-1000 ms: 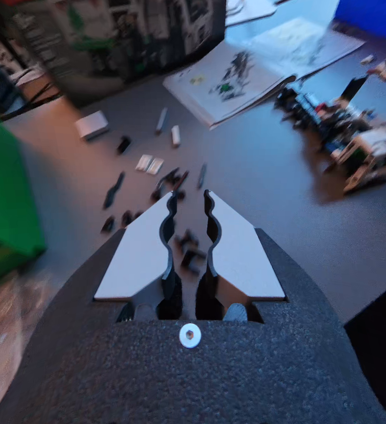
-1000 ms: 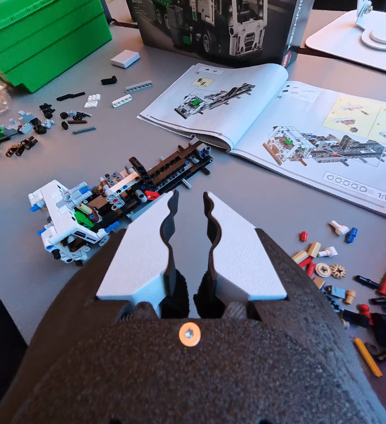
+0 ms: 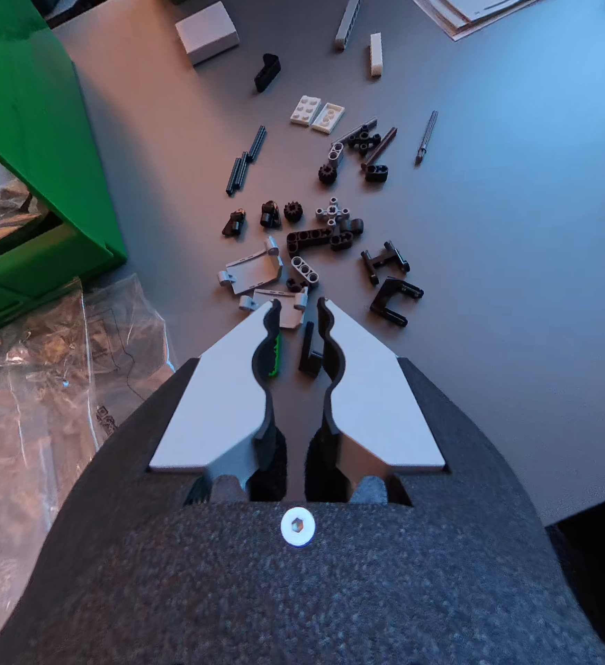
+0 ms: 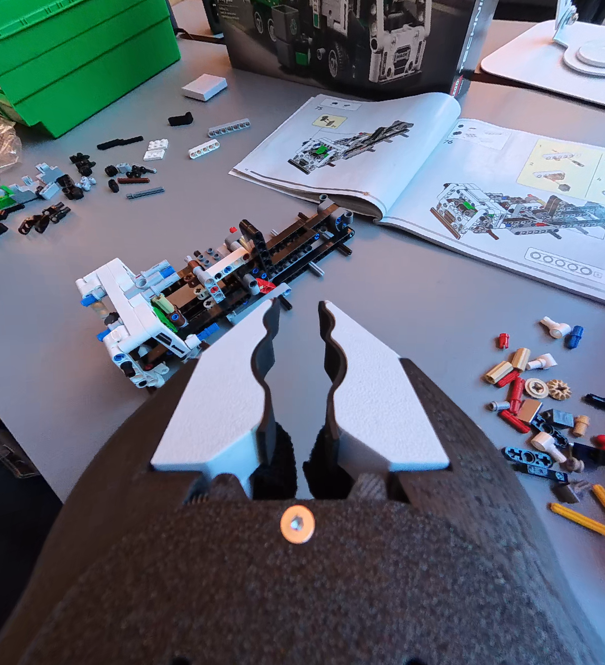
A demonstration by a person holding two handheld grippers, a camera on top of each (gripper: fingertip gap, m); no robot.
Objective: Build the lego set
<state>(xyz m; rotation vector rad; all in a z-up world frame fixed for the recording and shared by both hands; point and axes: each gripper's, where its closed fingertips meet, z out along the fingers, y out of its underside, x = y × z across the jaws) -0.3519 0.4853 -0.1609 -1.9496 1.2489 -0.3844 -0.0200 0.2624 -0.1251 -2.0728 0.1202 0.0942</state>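
On the grey tabletop (image 3: pixel 509 252), the left gripper (image 3: pixel 295 306), jaws apart and empty, hovers near the flat grey hinged panel (image 3: pixel 254 273); approach 1 piece squarely. The right gripper (image 4: pixel 295 306) waits with jaws apart beside the white-and-black truck chassis (image 4: pixel 200 288).

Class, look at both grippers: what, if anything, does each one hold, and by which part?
Nothing is held. The left gripper and the right gripper are both open and empty.

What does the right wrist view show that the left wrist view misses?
Only the right wrist view: the half-built white and black truck chassis, the open instruction booklet and the pile of red, tan and blue small parts. Only the left: the clear crinkled plastic bags close up. Both: the green plastic bin and the scattered black and grey pieces.
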